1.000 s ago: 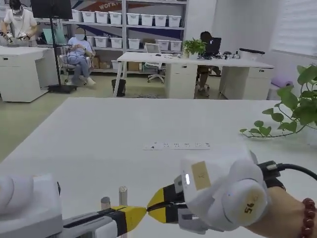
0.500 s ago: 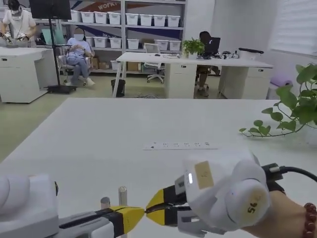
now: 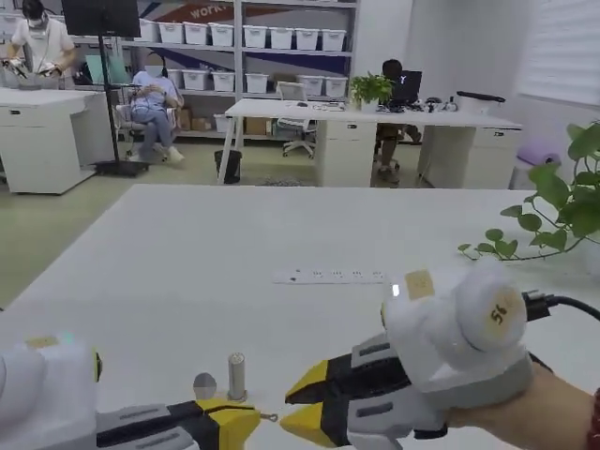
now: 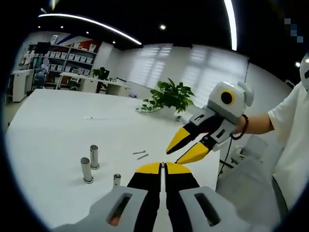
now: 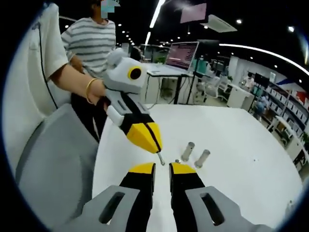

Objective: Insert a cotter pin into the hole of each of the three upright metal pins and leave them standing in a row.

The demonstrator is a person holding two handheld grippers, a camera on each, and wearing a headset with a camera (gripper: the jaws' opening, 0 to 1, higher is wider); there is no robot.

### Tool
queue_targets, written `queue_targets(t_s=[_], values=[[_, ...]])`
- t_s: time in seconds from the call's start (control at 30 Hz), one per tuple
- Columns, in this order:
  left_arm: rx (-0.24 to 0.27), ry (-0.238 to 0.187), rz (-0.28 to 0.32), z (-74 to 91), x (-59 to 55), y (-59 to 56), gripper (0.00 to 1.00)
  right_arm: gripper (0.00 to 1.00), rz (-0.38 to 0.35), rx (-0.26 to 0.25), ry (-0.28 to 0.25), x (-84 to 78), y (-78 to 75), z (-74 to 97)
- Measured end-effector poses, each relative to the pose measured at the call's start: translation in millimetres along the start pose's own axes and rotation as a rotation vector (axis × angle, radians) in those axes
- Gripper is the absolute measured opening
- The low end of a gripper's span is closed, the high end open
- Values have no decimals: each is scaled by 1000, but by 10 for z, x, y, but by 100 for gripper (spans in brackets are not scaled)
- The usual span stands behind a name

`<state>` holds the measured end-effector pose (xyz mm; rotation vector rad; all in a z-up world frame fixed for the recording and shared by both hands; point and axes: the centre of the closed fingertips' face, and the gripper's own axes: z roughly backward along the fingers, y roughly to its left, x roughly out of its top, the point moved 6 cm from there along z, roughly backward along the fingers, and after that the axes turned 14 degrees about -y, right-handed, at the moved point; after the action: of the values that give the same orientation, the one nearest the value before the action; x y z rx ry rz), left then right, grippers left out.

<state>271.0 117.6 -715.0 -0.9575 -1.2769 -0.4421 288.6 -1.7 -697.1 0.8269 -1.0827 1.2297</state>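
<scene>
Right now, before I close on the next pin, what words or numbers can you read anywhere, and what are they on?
"56": round sticker on the body of the right gripper, turned sideways, so this is my best reading.
Square sticker on the same gripper: nothing legible.
Monitor behind the bench: lines of text, too small to read.

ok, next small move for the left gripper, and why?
Probably ease the left gripper toward the nearest metal pin and line up with its hole: it is shut on a cotter pin, while the right gripper is open, apart, holding nothing.
</scene>
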Motion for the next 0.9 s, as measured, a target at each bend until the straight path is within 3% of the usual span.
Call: queue_targets(t_s=[0.13, 0.4, 0.57, 0.9], values=[[-39, 8, -11, 12, -50, -14, 0, 15, -112, 8, -33, -59, -12, 58], [-139, 19, -22, 23, -97, -97, 0, 16, -268, 96, -77, -149, 69, 131], [-196, 23, -29, 30, -118, -164, 0, 16, -317, 158, -88, -165, 159, 136], [-247, 14, -16, 61, -90, -248, 0, 14, -347, 209, -96, -197, 235, 121]])
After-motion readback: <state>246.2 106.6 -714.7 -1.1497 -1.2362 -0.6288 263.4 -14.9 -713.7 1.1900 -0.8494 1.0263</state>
